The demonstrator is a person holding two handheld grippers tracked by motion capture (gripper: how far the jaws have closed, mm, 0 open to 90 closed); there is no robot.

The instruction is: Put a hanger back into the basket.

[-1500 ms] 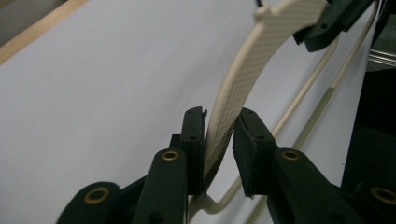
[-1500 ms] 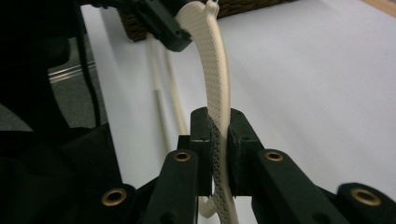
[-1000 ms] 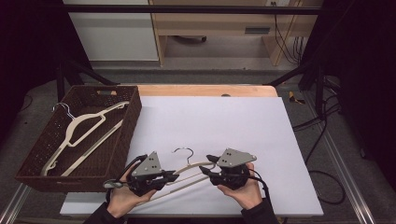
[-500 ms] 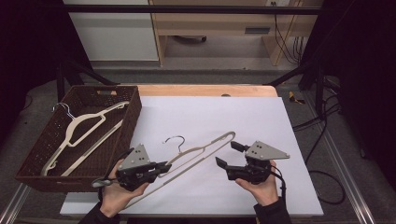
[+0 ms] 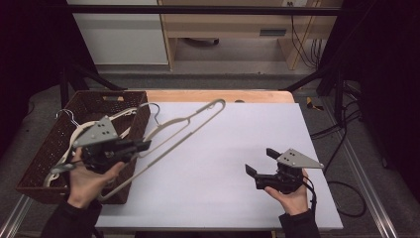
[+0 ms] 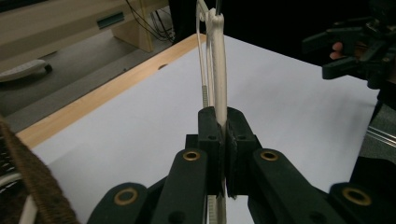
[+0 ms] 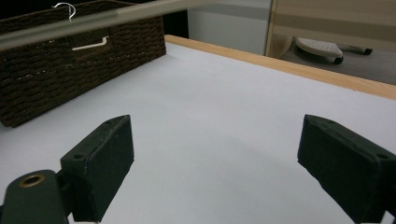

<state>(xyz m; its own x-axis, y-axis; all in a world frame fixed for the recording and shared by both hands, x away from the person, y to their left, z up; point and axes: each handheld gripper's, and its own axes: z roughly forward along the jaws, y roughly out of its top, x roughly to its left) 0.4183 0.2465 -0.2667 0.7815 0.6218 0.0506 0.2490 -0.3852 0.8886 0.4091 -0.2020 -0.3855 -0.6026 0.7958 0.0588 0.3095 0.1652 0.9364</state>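
A cream plastic hanger with a metal hook hangs tilted in the air over the table's left side, its lower end over the basket's corner. My left gripper is shut on its shoulder bar. The left gripper view has the pads pinched on the hanger, which runs up and away. My right gripper rests low at the front right, well clear of the hanger. Its jaws have just been opening and stand wide with nothing between them.
A dark wicker basket stands at the table's left edge with more cream hangers in it. A white sheet covers the table, with a wooden strip along the far edge. Cables lie on the floor at the right.
The right gripper let go of the hanger, opened wide and drew off to the right. The left gripper lifted the hanger and carried it left toward the basket.
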